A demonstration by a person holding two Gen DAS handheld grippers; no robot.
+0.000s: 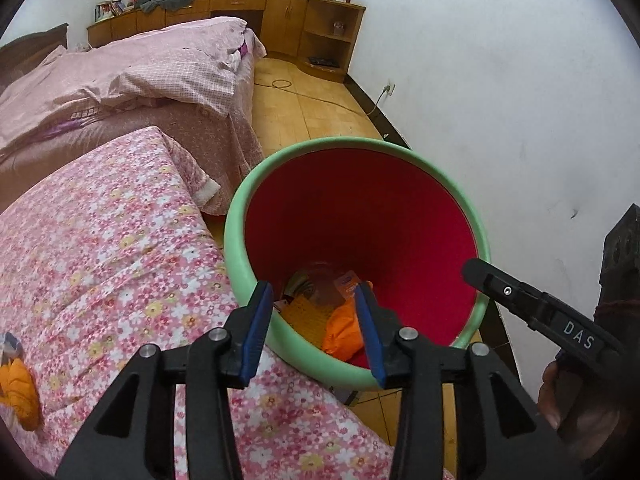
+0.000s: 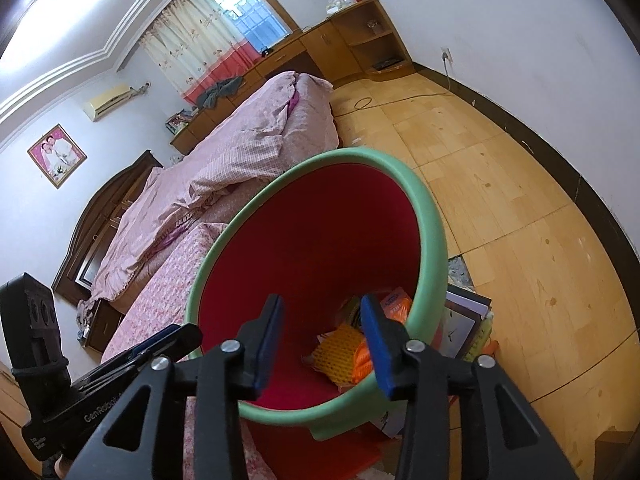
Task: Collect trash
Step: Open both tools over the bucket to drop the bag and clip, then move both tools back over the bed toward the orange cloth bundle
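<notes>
A trash bin (image 1: 236,236) with a green rim and red inside stands beside the floral quilt; it also shows in the right wrist view (image 2: 434,232). Trash lies at its bottom: an orange wrapper (image 1: 342,330), a yellow mesh piece (image 2: 338,350) and printed packets. My left gripper (image 1: 316,320) is open and empty, its fingers over the bin's near rim. My right gripper (image 2: 326,340) is open and empty above the bin mouth. An orange wrapper (image 1: 18,390) lies on the quilt at the far left of the left wrist view.
The floral quilt (image 1: 100,260) covers a surface left of the bin. A bed with pink bedding (image 1: 120,76) lies beyond. Wooden cabinets (image 1: 288,20) line the far wall. A cable (image 1: 320,98) runs across the wooden floor. Books and papers (image 2: 464,320) lie behind the bin.
</notes>
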